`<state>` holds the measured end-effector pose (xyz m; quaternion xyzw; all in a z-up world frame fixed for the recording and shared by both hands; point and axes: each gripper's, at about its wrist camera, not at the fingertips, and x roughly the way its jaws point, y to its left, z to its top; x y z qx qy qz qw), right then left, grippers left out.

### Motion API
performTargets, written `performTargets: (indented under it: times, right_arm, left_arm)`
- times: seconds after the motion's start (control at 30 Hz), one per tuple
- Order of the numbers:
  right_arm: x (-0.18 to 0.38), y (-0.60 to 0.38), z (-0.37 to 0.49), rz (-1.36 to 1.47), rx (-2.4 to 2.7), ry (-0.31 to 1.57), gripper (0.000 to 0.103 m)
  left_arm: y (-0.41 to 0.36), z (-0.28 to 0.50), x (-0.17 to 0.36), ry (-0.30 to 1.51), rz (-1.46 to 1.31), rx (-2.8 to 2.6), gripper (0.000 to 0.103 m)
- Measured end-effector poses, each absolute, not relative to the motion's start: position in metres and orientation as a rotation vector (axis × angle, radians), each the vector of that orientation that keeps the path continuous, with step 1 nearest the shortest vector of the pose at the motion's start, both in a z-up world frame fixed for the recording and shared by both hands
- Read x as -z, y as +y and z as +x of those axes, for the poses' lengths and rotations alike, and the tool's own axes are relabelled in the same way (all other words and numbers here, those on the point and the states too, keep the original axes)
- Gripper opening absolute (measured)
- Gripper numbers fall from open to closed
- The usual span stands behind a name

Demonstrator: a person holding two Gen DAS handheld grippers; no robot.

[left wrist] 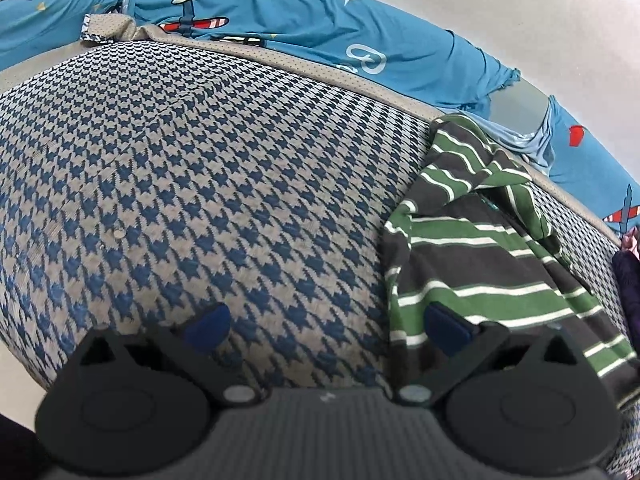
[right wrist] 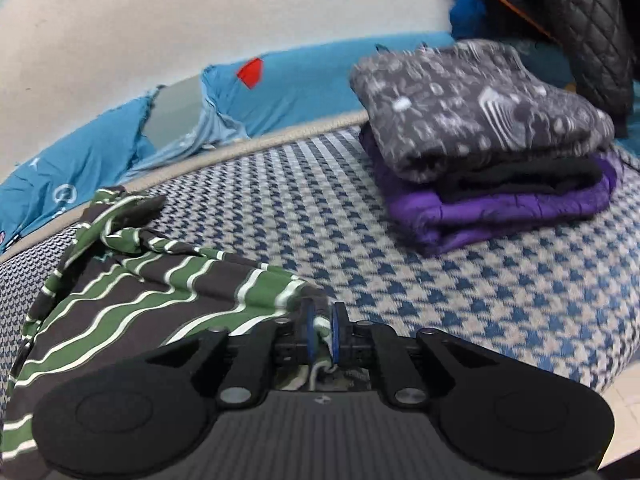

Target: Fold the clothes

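While a small stack of folded clothes (right wrist: 486, 136) already sat on the far right of the houndstooth mattress (left wrist: 208, 184), the striped shirt (right wrist: 152, 292) was nowhere near folded. It lay crumpled in green, dark and white bands near the middle of the bed, one side bunched up toward the blue airplane sheet (left wrist: 304, 28) along the wall.

My right gripper (right wrist: 323, 334) had its jaws pinched closed on a fold of that shirt's near edge, with cloth showing between the blue pads. My left gripper (left wrist: 326, 324) stood with its jaws wide apart and nothing in them, one fingertip over bare mattress and the other just over the shirt's left border.

By my reckoning, three garments were done: a grey patterned one on top, something black in the middle, a purple one beneath. The striped shirt was only just taken up; it had yet to be spread flat, folded and stacked. Whether more clothes waited beyond the frames I could not tell.
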<state>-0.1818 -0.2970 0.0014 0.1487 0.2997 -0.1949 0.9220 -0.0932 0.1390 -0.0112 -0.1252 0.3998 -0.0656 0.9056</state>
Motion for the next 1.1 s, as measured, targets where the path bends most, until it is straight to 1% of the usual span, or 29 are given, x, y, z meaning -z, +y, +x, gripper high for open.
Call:
performTargets:
  times: [0.1, 0.17, 0.3, 0.57, 0.73, 0.93, 1.1]
  right_arm:
    - [-0.009, -0.298, -0.189, 0.310, 0.413, 0.562, 0.022]
    - [-0.015, -0.298, -0.194, 0.313, 0.422, 0.526, 0.026]
    - [-0.016, -0.284, -0.197, 0.317, 0.321, 0.515, 0.026]
    - [-0.006, -0.228, -0.187, 0.282, 0.015, 0.556, 0.026]
    - [-0.004, -0.184, -0.187, 0.216, -0.168, 0.566, 0.026]
    - [-0.004, -0.129, -0.186, 0.109, -0.341, 0.566, 0.026]
    - [0.002, -0.100, -0.172, 0.078, -0.404, 0.583, 0.026]
  left_arm:
    - [0.137, -0.093, 0.013, 0.832, -0.246, 0.135, 0.103]
    - [0.136, -0.093, 0.014, 0.831, -0.242, 0.134, 0.103]
    - [0.133, -0.092, 0.013, 0.828, -0.240, 0.150, 0.103]
    - [0.124, -0.087, 0.017, 0.822, -0.193, 0.170, 0.103]
    - [0.116, -0.080, 0.021, 0.823, -0.100, 0.113, 0.103]
    - [0.132, -0.064, 0.016, 0.840, -0.156, 0.044, 0.103]
    - [0.151, -0.050, 0.007, 0.857, -0.232, 0.049, 0.103]
